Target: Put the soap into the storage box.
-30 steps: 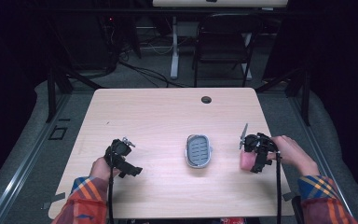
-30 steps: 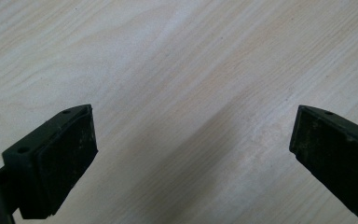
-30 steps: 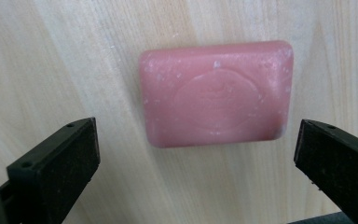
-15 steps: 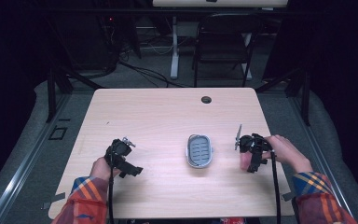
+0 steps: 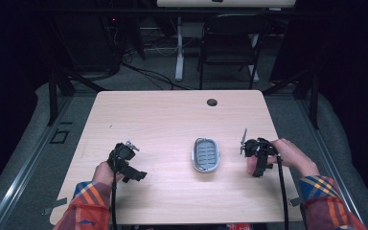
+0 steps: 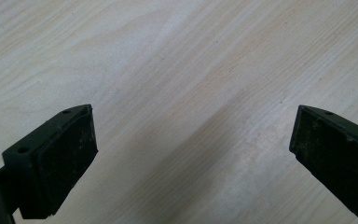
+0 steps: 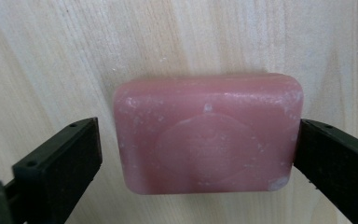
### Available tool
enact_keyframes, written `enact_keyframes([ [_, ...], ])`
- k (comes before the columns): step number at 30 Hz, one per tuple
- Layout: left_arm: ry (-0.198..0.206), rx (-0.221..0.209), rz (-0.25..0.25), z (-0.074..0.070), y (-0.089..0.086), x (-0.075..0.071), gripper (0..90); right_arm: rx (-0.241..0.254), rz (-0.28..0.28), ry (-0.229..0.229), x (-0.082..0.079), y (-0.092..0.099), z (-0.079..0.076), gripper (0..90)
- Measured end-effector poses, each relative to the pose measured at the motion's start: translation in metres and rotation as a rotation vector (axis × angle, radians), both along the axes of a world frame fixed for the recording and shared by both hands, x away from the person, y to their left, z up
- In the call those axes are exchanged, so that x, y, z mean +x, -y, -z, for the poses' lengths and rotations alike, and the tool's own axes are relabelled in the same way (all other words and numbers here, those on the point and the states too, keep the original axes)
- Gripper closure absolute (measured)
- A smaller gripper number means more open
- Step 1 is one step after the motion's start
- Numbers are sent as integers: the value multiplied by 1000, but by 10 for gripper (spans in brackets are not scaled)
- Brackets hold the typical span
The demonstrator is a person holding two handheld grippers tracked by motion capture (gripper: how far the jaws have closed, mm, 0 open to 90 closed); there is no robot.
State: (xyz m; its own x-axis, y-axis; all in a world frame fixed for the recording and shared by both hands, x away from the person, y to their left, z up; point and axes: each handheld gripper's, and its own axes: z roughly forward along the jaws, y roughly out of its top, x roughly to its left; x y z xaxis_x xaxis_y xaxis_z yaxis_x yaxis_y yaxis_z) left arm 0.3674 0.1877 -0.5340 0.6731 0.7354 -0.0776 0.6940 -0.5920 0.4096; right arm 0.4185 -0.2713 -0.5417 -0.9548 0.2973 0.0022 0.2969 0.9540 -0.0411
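A pink soap bar (image 7: 207, 135) lies flat on the light wooden table (image 5: 163, 120). My right gripper (image 7: 198, 158) is open and straddles the bar. Its right jaw is at the bar's end and its left jaw stands a small gap away. In the high view the right gripper (image 5: 257, 160) points down at the table's right side, held by a hand. A grey oval soap dish (image 5: 205, 155) sits just left of it, with nothing in it. My left gripper (image 5: 124, 164) rests at the front left, open (image 6: 191, 154) over bare wood.
A round cable hole (image 5: 212, 102) is near the table's far edge. A dark chair (image 5: 227, 45) and floor cables stand beyond the table. The right gripper's cable (image 5: 282, 191) trails toward the front edge.
My right gripper has shifted a little left toward the dish and come down over the soap bar. The left gripper has not moved.
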Motion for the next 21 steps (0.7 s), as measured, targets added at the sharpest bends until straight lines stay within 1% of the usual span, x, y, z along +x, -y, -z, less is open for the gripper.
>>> enact_keyframes([
  [1, 0, 0, 0, 0, 0, 0, 5, -9, -5, 1, 1, 0, 0, 46],
  [2, 0, 1, 2, 0, 0, 0, 5, -4, 5, 9, 0, 0, 1, 85],
  [3, 0, 2, 2, 0, 0, 0, 5, -4, 6, 16, 0, 0, 1, 88],
  [6, 0, 2, 2, 0, 0, 0, 6, -4, 1, 20, 0, 0, 1, 95],
  [8, -1, 2, 2, 0, 0, 0, 6, 5, 6, 22, 0, 1, 2, 99],
  [11, -4, 4, 4, 0, 1, 0, 6, -2, 1, 23, 0, 1, 3, 103],
  [13, -5, 6, 4, 0, 1, 0, 6, -15, 0, 24, 0, 1, 5, 112],
  [17, -5, 6, 4, 0, 1, 0, 6, -12, 2, 23, 1, 1, 5, 118],
  [21, -6, 5, 4, 0, 1, 0, 6, -11, 6, 33, 1, -1, 7, 124],
])
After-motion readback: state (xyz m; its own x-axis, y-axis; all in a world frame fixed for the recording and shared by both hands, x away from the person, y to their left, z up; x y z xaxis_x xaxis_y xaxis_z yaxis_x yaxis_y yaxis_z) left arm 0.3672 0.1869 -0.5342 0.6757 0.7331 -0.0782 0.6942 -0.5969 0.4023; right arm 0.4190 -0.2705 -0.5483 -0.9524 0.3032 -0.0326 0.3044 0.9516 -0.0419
